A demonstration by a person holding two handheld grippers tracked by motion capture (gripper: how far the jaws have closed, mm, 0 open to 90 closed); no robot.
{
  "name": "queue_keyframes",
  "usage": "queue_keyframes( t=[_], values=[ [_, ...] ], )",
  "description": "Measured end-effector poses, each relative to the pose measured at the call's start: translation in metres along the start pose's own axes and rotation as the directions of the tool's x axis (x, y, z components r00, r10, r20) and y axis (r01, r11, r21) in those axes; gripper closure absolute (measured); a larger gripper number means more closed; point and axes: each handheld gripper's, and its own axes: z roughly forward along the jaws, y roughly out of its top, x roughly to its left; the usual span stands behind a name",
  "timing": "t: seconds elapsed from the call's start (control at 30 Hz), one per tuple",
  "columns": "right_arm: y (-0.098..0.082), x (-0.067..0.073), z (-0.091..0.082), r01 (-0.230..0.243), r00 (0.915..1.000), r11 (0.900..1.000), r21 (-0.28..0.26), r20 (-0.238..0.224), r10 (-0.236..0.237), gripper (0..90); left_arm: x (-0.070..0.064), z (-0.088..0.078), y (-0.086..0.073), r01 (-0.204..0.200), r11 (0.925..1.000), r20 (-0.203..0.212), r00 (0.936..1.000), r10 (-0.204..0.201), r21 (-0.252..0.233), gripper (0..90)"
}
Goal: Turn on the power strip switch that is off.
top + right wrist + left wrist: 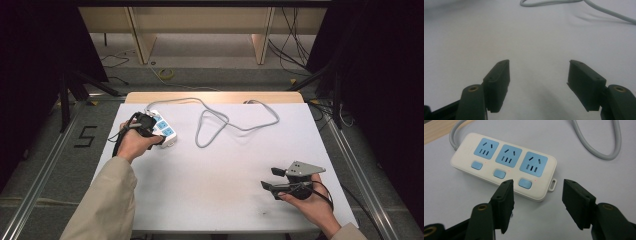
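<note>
The left tool (537, 195) hovers with jaws spread just above the power strip's (504, 165) near end, wrist bent down. The right tool (272, 178), also spread, rests well apart from the strip, low on the bench (215, 170).

A: What colours are on the power strip (503, 166)?
B: A cream-white body, with 3 light blue socket panels and 3 light blue buttons. Its cable (220, 120) is pale grey.
A: And the worktop (210, 175)?
B: Plain white, with a light wood strip along its far edge.
A: The left hand-held gripper (537, 205)?
B: Black. The sleeve (107, 200) is beige.
</note>
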Motion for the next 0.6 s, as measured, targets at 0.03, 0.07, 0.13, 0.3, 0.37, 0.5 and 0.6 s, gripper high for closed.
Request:
queue_keyframes(
  t=[0.03, 0.07, 0.13, 0.3, 0.37, 0.5, 0.6],
  values=[
    [0.000, 0.000, 0.000, 0.000, 1.0000, 1.000, 0.000, 0.000, 0.000, 35.0, -0.001, -0.001, -0.001, -0.003, 1.0000, 0.003, 1.0000, 0.003, -0.002, 39.9],
    [0.000, 0.000, 0.000, 0.001, 1.0000, 1.000, 0.000, 0.000, -0.001, 35.0, -0.002, -0.003, -0.002, -0.008, 0.9999, 0.004, 1.0000, 0.008, -0.010, 39.4],
    [0.000, 0.000, 0.000, 0.000, 1.0000, 1.000, 0.000, 0.001, 0.000, 35.0, -0.005, -0.005, -0.005, -0.013, 0.9997, 0.008, 0.9999, 0.013, -0.020, 37.6],
    [0.000, 0.000, 0.000, 0.001, 1.0000, 1.000, 0.001, 0.000, -0.001, 35.0, -0.010, -0.010, -0.012, -0.012, 0.9992, 0.028, 0.9995, 0.013, -0.039, 33.1],
    [0.000, 0.000, 0.000, 0.000, 1.0000, 1.000, 0.001, -0.001, 0.000, 35.0, -0.011, -0.012, -0.015, -0.003, 0.9987, 0.034, 0.9994, 0.004, -0.050, 32.6],
    [0.000, 0.000, 0.000, -0.001, 1.0000, 1.000, -0.002, 0.000, 0.001, 35.0, -0.015, -0.015, -0.022, -0.009, 0.9981, 0.034, 0.9993, 0.011, -0.061, 31.1],
    [0.000, 0.000, 0.000, 0.000, 1.0000, 1.000, 0.000, -0.001, 0.000, 35.0, -0.018, -0.016, -0.028, -0.013, 0.9976, 0.035, 0.9993, 0.016, -0.068, 30.1]
  ],
)
